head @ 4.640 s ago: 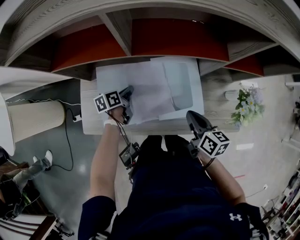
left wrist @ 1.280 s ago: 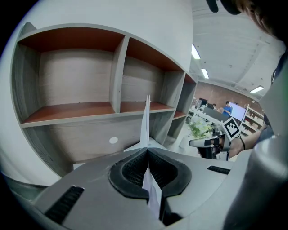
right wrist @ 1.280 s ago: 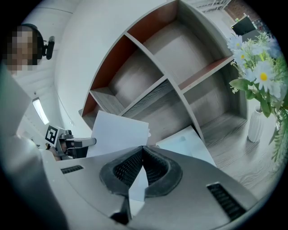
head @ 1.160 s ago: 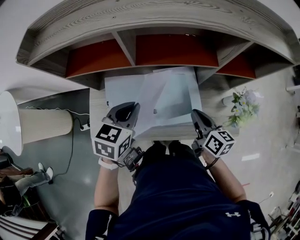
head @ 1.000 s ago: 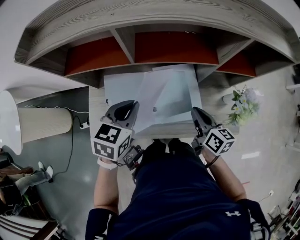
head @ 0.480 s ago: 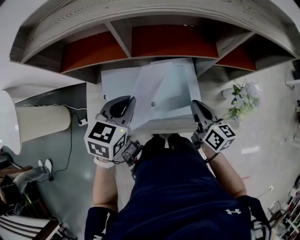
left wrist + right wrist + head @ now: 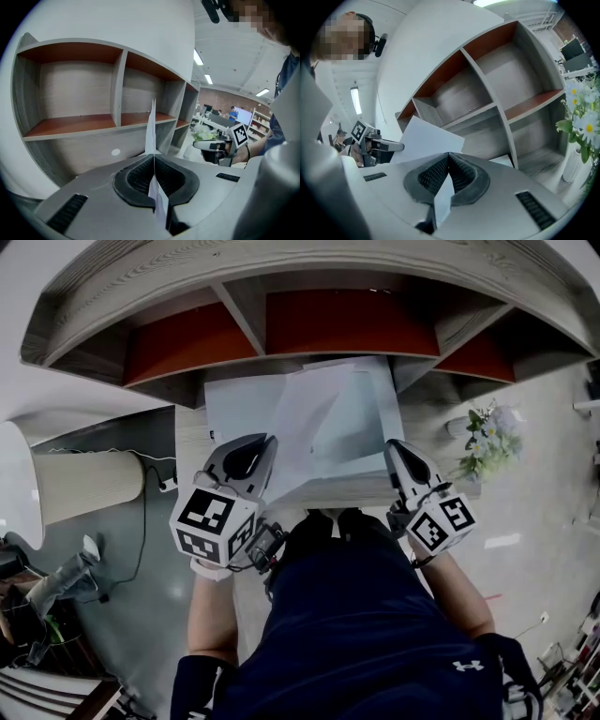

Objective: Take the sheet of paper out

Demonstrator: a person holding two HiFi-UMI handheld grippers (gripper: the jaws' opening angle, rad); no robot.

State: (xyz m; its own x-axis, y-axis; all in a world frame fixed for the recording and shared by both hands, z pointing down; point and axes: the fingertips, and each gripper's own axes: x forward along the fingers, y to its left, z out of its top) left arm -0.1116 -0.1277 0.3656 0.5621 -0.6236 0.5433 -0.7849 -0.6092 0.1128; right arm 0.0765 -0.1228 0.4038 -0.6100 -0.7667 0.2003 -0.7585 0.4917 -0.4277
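In the head view a white sheet of paper (image 7: 307, 418) stands tilted up out of a clear plastic sleeve (image 7: 364, 427) over the desk. My left gripper (image 7: 255, 451) is shut on the sheet's near left edge. The left gripper view shows the sheet (image 7: 150, 124) edge-on, pinched between the black pads of that gripper (image 7: 153, 157). My right gripper (image 7: 398, 448) is shut on the sleeve's near right corner. In the right gripper view a pale thin edge sits in the shut jaws of the gripper (image 7: 449, 154), with the sheet (image 7: 425, 138) rising behind on the left.
A grey shelf unit with red-brown compartments (image 7: 347, 320) stands behind the desk (image 7: 190, 442). More white paper (image 7: 234, 404) lies on the desk. A vase of flowers (image 7: 487, 442) is at the right. A round cream cylinder (image 7: 80, 486) and a cable are at the left.
My right gripper has risen slightly and rolled. The sheet's free end has swung up and stands further out of the sleeve. My left gripper has barely moved.
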